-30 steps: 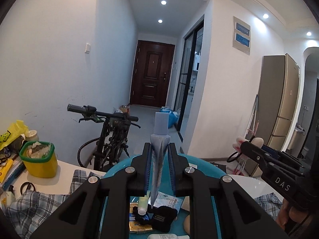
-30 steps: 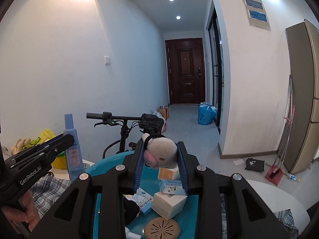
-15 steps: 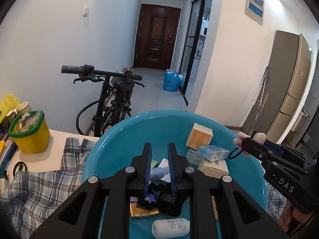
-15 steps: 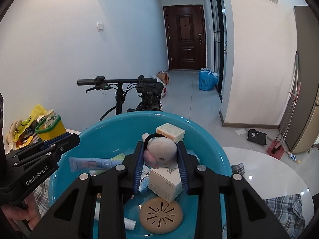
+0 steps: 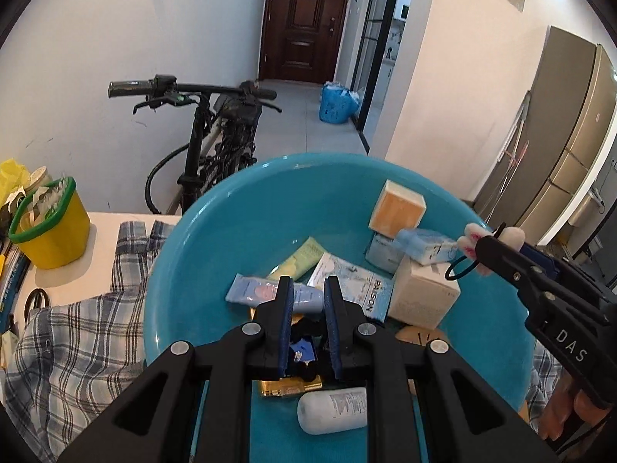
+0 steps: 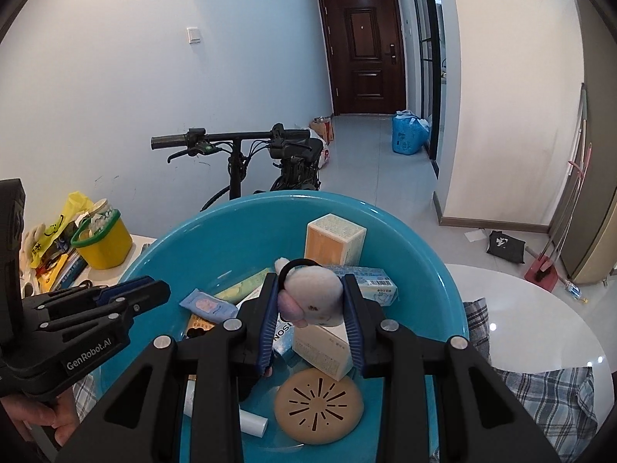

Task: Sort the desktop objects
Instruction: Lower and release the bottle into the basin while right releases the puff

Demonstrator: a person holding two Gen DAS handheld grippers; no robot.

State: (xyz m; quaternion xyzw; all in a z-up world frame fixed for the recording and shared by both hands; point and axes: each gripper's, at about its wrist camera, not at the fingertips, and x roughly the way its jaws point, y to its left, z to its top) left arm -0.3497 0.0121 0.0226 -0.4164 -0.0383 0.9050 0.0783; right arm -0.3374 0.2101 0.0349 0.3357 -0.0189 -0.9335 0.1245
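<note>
Plush toy [image 6: 314, 295] clamped in my right hand-held gripper [image 6: 311, 301] hangs directly over the blue basin [image 6: 239, 231]; left hand-held gripper [image 5: 307, 316] seems shut, empty.

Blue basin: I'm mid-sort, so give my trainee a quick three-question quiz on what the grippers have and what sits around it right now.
1. True or false: the right gripper is empty.
2. What is clamped in the left gripper? A) light blue tube B) white bottle C) orange box
3. Name the container standing on the table to the left of the blue basin in the left wrist view.

Key
1. False: it is shut on the plush toy.
2. A
3. The yellow bin with a green rim.
</note>
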